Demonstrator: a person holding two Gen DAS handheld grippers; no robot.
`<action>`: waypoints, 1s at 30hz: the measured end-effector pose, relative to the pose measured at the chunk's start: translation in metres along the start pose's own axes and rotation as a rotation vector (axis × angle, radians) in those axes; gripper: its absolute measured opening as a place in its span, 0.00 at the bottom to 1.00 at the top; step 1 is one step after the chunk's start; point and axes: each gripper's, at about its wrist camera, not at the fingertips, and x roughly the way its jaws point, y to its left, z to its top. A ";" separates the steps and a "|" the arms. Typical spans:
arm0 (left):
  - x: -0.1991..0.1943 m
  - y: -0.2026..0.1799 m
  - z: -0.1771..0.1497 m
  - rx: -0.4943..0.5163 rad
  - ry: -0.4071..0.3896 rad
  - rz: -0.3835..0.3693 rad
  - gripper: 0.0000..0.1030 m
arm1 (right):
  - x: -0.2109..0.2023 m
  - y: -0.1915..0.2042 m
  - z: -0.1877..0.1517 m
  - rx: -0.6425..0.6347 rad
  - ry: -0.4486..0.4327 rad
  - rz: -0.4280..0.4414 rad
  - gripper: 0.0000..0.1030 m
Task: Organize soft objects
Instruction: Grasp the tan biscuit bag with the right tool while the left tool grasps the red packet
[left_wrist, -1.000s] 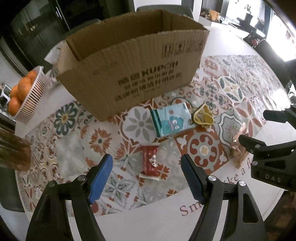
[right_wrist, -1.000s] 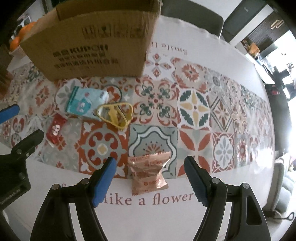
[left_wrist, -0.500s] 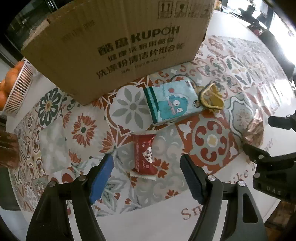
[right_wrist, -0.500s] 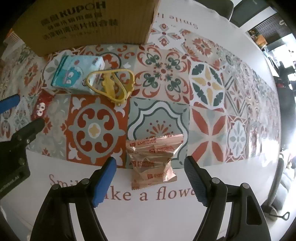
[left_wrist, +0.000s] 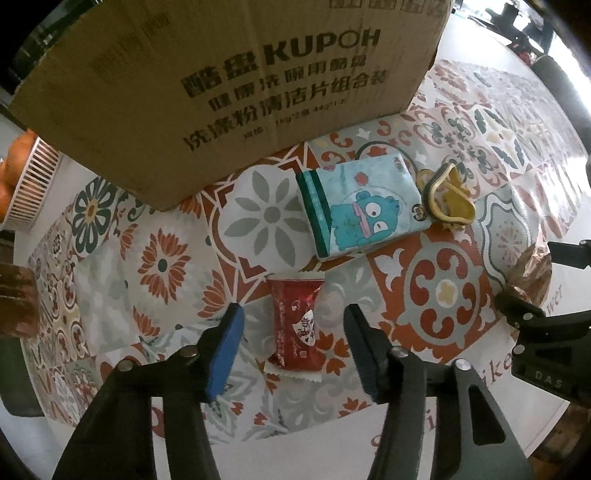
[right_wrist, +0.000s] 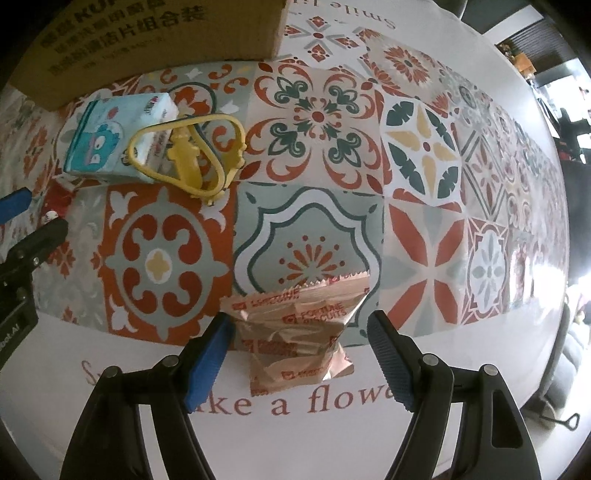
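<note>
A: Both claws gaping, nothing gripped. Left claw (left_wrist: 293, 332) straddles the red snack packet (left_wrist: 295, 325); right claw (right_wrist: 297, 338) straddles the gold biscuit pouch (right_wrist: 299, 332). Both lie flat on the tabletop (right_wrist: 332, 424).

B: Risks?

A: Slick wrappers. Pinch only a crimped edge and it likely slips or tears. Squeeze hard and the biscuits probably crush. The right claw's left pad looks to be touching the pouch, so it may shove the pouch sideways.

B: Room?

A: Cardboard box (left_wrist: 221, 92) stands close behind the tissue pack (left_wrist: 362, 210) and yellow clip (right_wrist: 192, 155); its wall could snag a lift. The claws sit near each other; they could collide. Pouch lies close to the tabletop's near edge. Open to the right.
</note>
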 end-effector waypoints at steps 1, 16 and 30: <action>0.002 0.000 0.002 -0.001 0.004 -0.001 0.48 | 0.001 0.000 0.001 -0.001 0.000 -0.004 0.73; 0.030 0.002 0.009 -0.027 0.039 0.009 0.29 | 0.007 -0.003 0.003 0.003 -0.028 0.000 0.48; 0.009 0.005 -0.010 -0.053 -0.012 -0.052 0.22 | -0.037 0.021 -0.015 -0.002 -0.169 0.056 0.46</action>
